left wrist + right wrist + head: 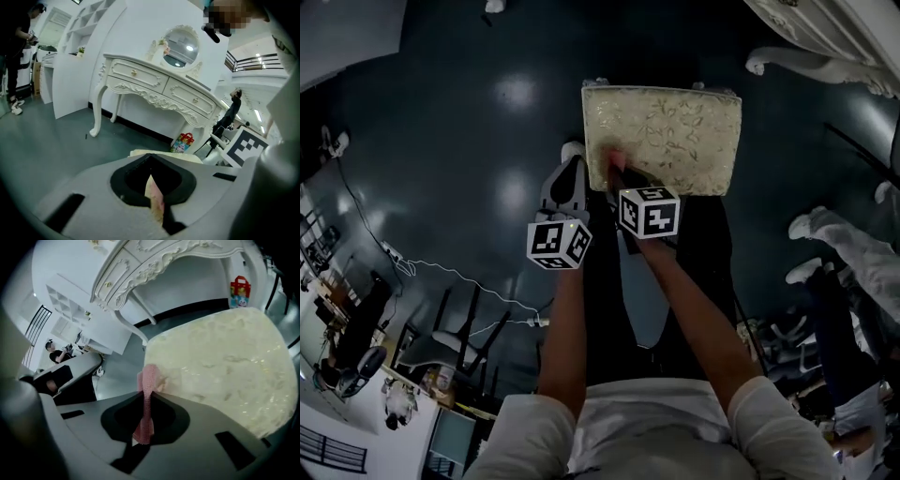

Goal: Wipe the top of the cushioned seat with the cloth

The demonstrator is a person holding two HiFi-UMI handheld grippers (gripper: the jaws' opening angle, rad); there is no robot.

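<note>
— Where is the cloth?

— The right gripper has it. In the right gripper view its jaws are pressed together on a narrow pink fold, which stands up out of the jaws and touches the near left part of the cushioned seat.

— And the seat itself?

— It is a pale, patterned rectangle standing on the dark floor. From the head view the pink fold sits at the seat's near left corner, just ahead of the right gripper's marker cube.

— What about the left gripper?

— Its jaws are also closed, pinching a thin pale pink sliver that looks like an edge of the same cloth. In the head view it lies just beside the seat's left edge, close to the right gripper.

— Anything behind?

— A white carved dressing table with an oval mirror stands beyond the seat. A small red bag stands on the floor under it.
</note>
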